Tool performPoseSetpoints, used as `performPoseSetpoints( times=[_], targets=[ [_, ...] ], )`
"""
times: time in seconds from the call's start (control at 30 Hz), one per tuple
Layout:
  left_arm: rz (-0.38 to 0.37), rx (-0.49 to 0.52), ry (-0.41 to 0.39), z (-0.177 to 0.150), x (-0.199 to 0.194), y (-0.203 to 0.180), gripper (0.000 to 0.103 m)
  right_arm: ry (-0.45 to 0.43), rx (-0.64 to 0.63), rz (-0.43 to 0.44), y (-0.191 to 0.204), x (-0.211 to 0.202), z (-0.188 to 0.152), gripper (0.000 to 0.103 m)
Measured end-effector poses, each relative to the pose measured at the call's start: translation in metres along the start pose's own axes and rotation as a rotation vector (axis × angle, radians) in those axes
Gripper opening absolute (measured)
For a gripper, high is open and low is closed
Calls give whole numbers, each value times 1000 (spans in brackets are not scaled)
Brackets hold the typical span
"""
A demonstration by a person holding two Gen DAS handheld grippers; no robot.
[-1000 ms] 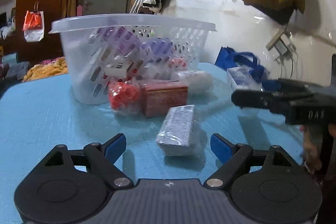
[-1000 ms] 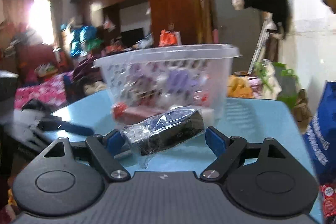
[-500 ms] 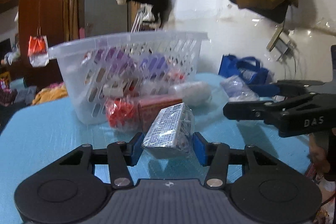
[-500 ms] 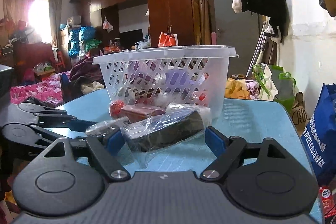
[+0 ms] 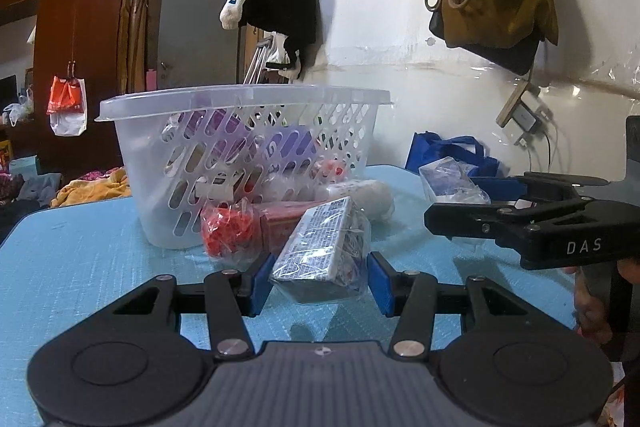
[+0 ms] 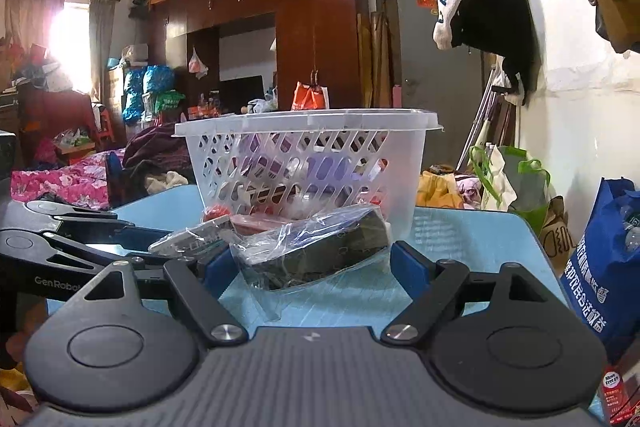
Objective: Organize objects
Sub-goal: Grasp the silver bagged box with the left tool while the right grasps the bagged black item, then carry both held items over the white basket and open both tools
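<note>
Holding: left gripper (image 5: 316,283) has its blue pads pinched on the wrapped printed box (image 5: 320,253); right gripper (image 6: 310,265) has its pads against the ends of a dark packet in clear film (image 6: 316,249), and looks clamped on it.
Where the box is: raised off the blue table (image 5: 80,259), just in front of the fingers, tipped so its far end points up toward the white basket (image 5: 240,163).
Long axis: box runs forward along the left fingers, aimed at the basket wall; the dark packet lies crosswise between the right pads.
Direction to basket: straight ahead of both tools, toward the table's far edge; the rim sits higher than either load, so I judge each needs lifting before going over.
Nearer hand: hard to call; both seem similarly close, left tool to the basket's left-front, right tool to its right-front.
In the way: red packets (image 5: 228,227) and a white roll (image 5: 360,193) lie against the basket's near wall, under the likely path.
Crowding: the two tools sit side by side, so I would send one in at a time.
</note>
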State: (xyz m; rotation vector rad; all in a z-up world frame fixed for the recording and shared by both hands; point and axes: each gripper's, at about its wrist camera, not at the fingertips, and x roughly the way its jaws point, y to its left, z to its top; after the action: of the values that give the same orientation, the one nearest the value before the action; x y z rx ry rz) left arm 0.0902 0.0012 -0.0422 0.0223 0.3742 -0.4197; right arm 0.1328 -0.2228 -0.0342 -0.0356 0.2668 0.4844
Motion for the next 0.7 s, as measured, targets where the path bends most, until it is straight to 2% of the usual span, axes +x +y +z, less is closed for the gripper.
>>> performPoseSetpoints(
  times=[0.4,0.6,0.7],
  targets=[
    [19,-5,-44,-2,-6,2,54,-24,-34,-27,7,-1,0,84],
    [63,-2,-164,-8,-22,-2,54,-34,-21,-39,7,-3,2,84],
    [78,-17,-190,-5,-28,0,54,-61,-11,5,11,-6,7,84]
  ],
)
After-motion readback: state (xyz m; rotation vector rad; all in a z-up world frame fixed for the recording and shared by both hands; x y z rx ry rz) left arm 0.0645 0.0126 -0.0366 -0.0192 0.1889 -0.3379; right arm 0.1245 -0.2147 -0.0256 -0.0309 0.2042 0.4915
